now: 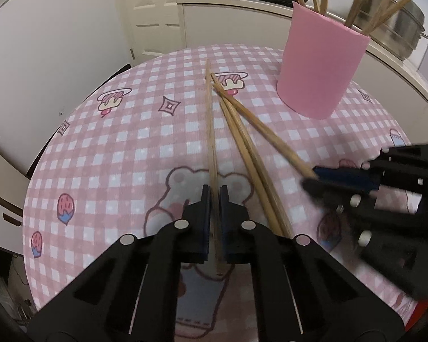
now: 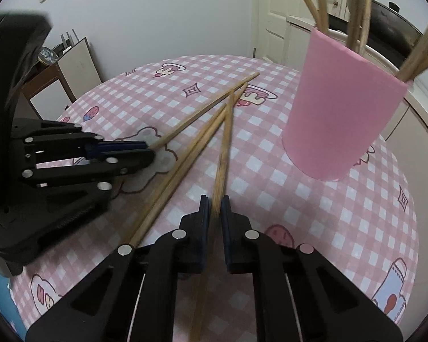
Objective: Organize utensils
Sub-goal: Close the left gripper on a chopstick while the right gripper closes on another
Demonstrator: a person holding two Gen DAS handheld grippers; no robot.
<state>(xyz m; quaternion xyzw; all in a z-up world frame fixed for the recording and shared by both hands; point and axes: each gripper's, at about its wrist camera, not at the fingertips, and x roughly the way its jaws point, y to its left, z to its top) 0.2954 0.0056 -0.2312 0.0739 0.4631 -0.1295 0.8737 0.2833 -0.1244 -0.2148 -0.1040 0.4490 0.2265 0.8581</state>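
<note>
1. Chopsticks are the job here, and the round worktop (image 1: 134,131) with its pink checked cloth carries the ones left to sort.
2. Near the far edge stands a pink cup (image 1: 319,71), upright, with several chopsticks (image 1: 356,5) already leaning out of it (that share of the work looks done).
3. Four loose chopsticks remain on the cloth, fanned out with their far tips close together near the cup's foot.
4. Left tongs (image 1: 214,191) are clenched on the leftmost chopstick (image 1: 209,119), which runs straight away from them.
5. Right tongs (image 2: 214,202) are clenched on the rightmost chopstick (image 2: 225,142), gripped at its near end.
6. A pair (image 1: 242,142) lies between those two, touching each other and held by nothing.
7. My reading: roughly halfway, with two sticks in hand still to go into the cup and the pair to follow.
</note>
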